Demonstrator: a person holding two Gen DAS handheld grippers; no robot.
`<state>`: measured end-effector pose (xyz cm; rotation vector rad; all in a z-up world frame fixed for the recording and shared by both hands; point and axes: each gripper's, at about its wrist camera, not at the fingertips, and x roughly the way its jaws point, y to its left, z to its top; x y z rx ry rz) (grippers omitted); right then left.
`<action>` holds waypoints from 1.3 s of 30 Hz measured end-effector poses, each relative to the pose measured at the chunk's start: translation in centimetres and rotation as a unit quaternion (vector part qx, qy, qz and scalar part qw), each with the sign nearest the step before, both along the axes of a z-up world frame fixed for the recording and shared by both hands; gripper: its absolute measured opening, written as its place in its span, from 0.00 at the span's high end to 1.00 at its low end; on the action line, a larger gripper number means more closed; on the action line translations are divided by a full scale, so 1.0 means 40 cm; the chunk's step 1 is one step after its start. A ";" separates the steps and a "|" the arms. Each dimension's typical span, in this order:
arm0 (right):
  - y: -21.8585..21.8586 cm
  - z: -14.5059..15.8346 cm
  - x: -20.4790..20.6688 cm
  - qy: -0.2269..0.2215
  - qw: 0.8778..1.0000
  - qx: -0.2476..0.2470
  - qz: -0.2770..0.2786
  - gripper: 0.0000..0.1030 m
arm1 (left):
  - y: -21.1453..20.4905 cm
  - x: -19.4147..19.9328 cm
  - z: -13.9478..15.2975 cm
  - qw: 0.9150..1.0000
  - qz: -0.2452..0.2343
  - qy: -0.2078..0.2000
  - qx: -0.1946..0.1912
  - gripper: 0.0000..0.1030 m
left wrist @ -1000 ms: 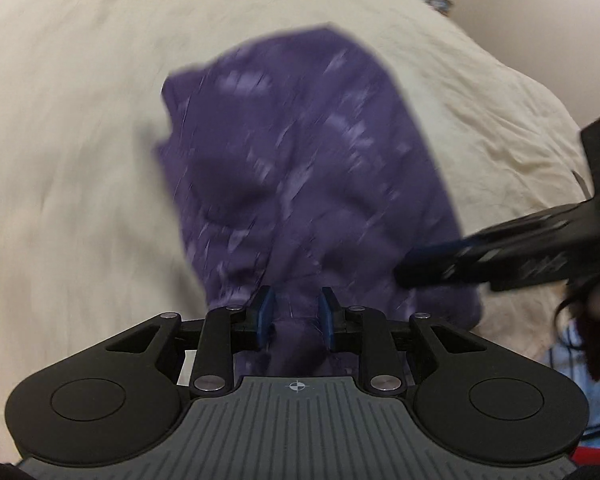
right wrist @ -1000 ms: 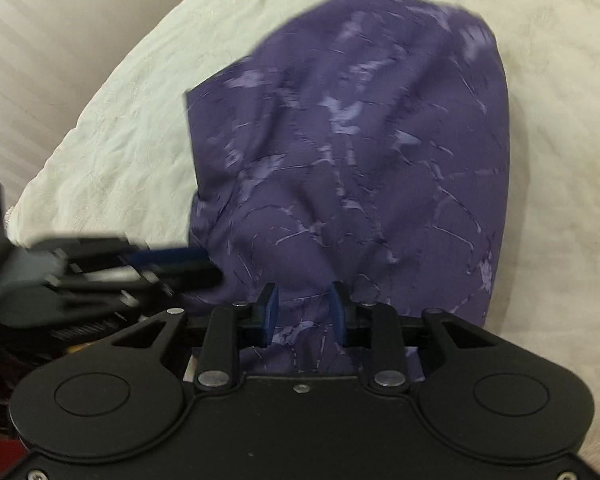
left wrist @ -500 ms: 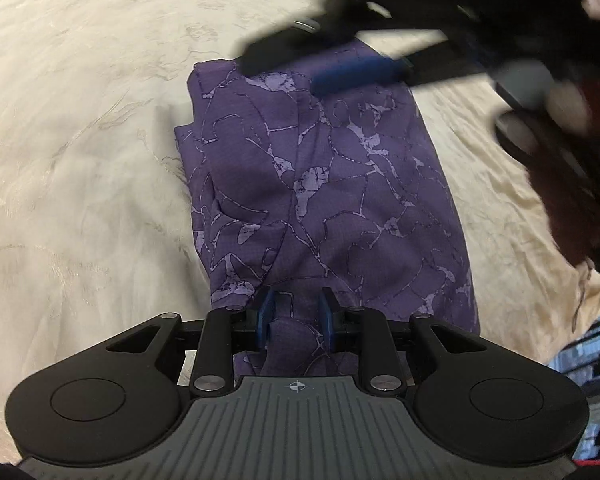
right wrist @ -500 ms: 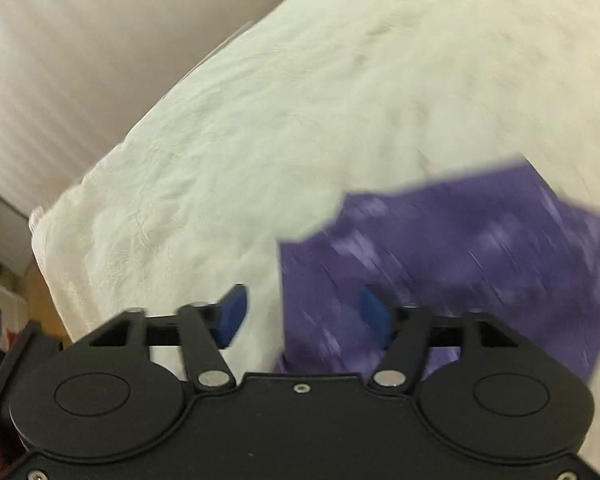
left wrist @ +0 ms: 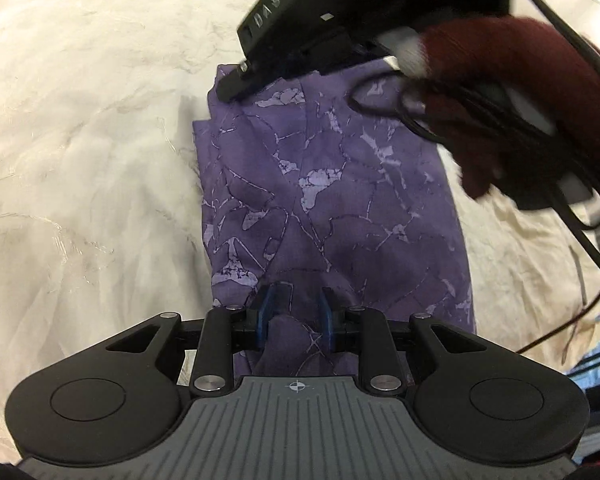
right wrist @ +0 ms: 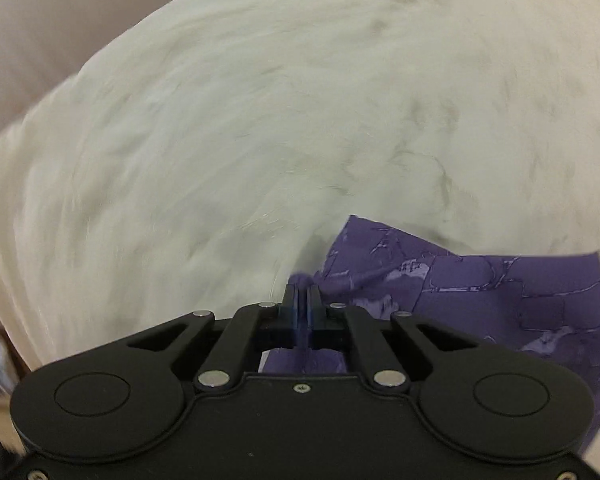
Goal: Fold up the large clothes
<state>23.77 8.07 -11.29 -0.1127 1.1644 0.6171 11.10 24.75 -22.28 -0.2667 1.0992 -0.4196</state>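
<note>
Right gripper (right wrist: pixel 302 300) now at far corner — purple garment (left wrist: pixel 340 200), cream bedspread (left wrist: pixel 92 168), perhaps wall beyond.

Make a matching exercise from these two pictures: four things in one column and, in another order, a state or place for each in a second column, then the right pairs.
Things
1. purple patterned garment
2. left gripper
3. right gripper
4. dark red sleeve

States or places
A. jaws shut at the garment's far corner
B. lies folded on the cream bedspread
C. clamps a bunch of cloth at the near edge
D. above the garment's right side

Pairs: 1-B, 2-C, 3-A, 4-D
</note>
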 end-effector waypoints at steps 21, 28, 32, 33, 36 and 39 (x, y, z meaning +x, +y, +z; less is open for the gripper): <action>-0.504 0.110 -0.156 -0.096 0.977 0.107 -0.159 0.46 | -0.083 0.185 0.143 0.996 -0.039 -0.082 0.004 0.71; -0.461 -0.001 -0.041 -0.055 0.983 0.064 -0.166 0.52 | -0.068 0.274 0.027 0.999 0.011 -0.033 0.036 0.72; -0.464 -0.081 0.036 -0.010 0.980 0.044 -0.193 0.63 | -0.058 0.307 -0.014 0.999 0.011 -0.011 0.043 0.71; -0.459 -0.085 0.041 -0.009 0.980 0.042 -0.192 0.63 | -0.059 0.313 -0.013 0.999 0.012 -0.009 0.044 0.71; -0.455 -0.071 0.035 -0.012 0.981 0.041 -0.187 0.60 | -0.057 0.317 -0.002 0.999 0.013 -0.002 0.040 0.71; -0.467 -0.051 0.014 -0.019 0.981 0.053 -0.188 0.58 | -0.050 0.323 0.008 0.999 0.010 0.002 0.034 0.70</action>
